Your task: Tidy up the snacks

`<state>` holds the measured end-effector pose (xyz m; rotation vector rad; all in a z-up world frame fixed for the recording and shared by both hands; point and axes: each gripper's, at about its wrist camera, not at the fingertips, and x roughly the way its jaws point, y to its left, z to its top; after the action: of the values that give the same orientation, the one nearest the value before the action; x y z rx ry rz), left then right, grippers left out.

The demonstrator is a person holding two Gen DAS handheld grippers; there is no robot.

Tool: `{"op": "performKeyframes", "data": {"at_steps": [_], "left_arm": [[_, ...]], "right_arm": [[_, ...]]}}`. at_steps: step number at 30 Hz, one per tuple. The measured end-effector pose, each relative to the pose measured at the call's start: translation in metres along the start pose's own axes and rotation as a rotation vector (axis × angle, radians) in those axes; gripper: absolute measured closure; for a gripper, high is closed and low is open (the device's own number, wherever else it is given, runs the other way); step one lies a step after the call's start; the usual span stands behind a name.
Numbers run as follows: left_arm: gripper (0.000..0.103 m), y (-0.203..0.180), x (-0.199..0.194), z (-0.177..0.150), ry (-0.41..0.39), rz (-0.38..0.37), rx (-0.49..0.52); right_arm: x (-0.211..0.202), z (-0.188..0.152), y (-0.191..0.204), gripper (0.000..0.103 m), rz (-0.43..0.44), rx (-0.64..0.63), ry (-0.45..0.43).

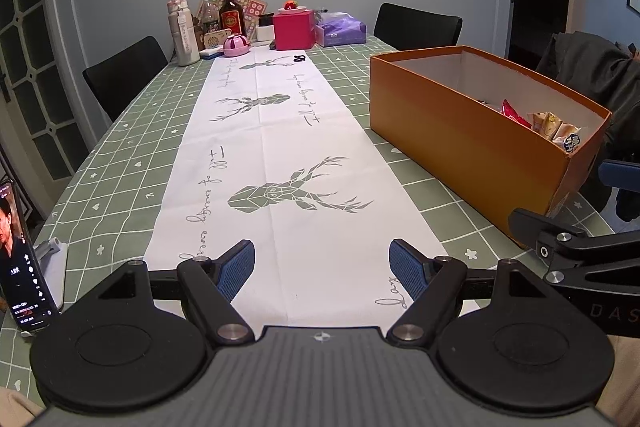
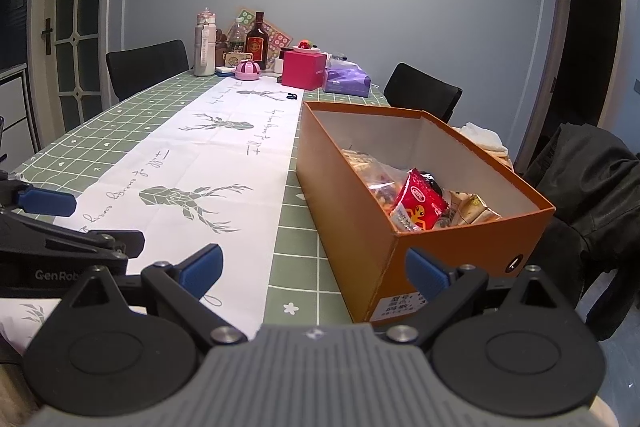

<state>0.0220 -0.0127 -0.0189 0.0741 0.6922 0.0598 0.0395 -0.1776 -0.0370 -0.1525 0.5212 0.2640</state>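
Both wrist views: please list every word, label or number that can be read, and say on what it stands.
"GenRob", cut off: on the left gripper body.
"DAS", cut off: on the right gripper body.
"Burn calories", barely legible: on the white bottle.
Cursive lines on the white runner: not clearly readable.
Red snack packet, orange box end label, phone screen: too small to read.

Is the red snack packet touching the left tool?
Apart. In the right wrist view the red snack packet lies inside the orange box; in the left wrist view the left tool stands open over the white runner.
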Motion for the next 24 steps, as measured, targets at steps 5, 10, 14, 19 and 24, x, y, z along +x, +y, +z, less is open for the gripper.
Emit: {"op": "performKeyframes", "data": {"at_steps": [5, 10, 14, 19, 24], "left_arm": [[0.013, -0.0002, -0.0002, -0.0003, 0.0, 0.003, -0.006], [0.013, 0.0002, -0.0005, -0.0004, 0.004, 0.004, -0.009], [0.013, 0.0001, -0.001, -0.0003, 0.002, 0.006, -0.01], [0.013, 0.0006, -0.0016, -0.0006, 0.002, 0.007, -0.011], [0.013, 0.0006, -0.0025, -0.0007, 0.005, 0.006, -0.014]], "right_arm": [[-0.0007, -0.0001, 0.0009, 0.007, 0.007, -0.004, -0.001], [-0.0013, 0.0003, 0.0019, 0.007, 0.013, -0.01, -0.002], [-0.0021, 0.0005, 0.0021, 0.007, 0.016, -0.013, -0.004], [-0.0026, 0.0004, 0.0025, 0.007, 0.02, -0.016, -0.004], [-0.002, 0.0, 0.0031, 0.007, 0.025, -0.018, -0.001]]}}
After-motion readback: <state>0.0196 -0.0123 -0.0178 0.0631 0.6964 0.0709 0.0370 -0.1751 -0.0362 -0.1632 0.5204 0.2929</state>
